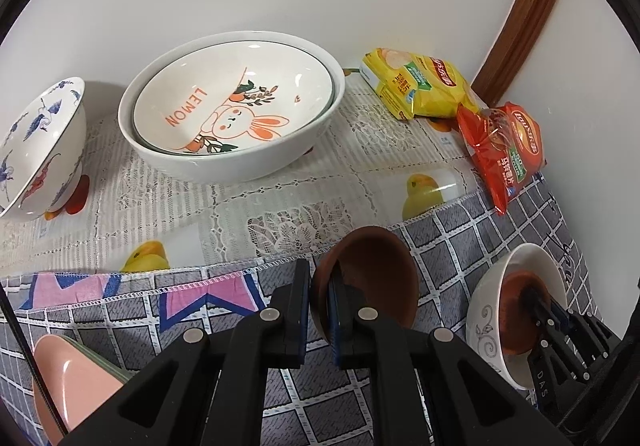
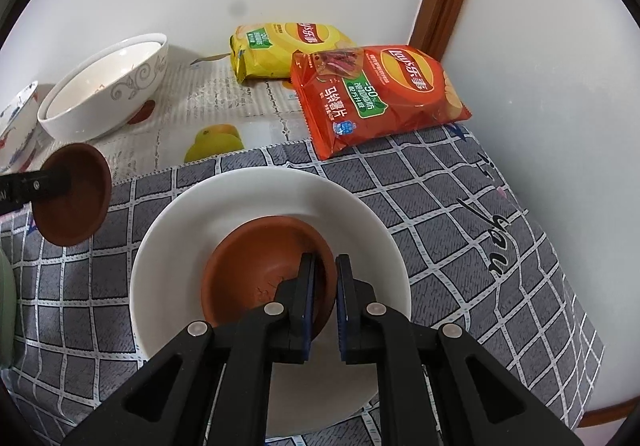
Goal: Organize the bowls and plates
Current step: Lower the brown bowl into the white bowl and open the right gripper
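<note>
Left gripper (image 1: 318, 310) was clamped on the rim of a small brown bowl (image 1: 372, 270), held over open checked cloth (image 1: 224, 330). Right gripper (image 2: 323, 302) pinched a second brown bowl's (image 2: 256, 270) rim inside the white bowl (image 2: 360, 222), near the table's right edge.

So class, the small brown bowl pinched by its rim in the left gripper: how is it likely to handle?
The small brown bowl looks like rigid clay, probably brittle if dropped. Held on one rim edge by the left gripper, it may pivot. Its matte surface likely resists slipping.
</note>
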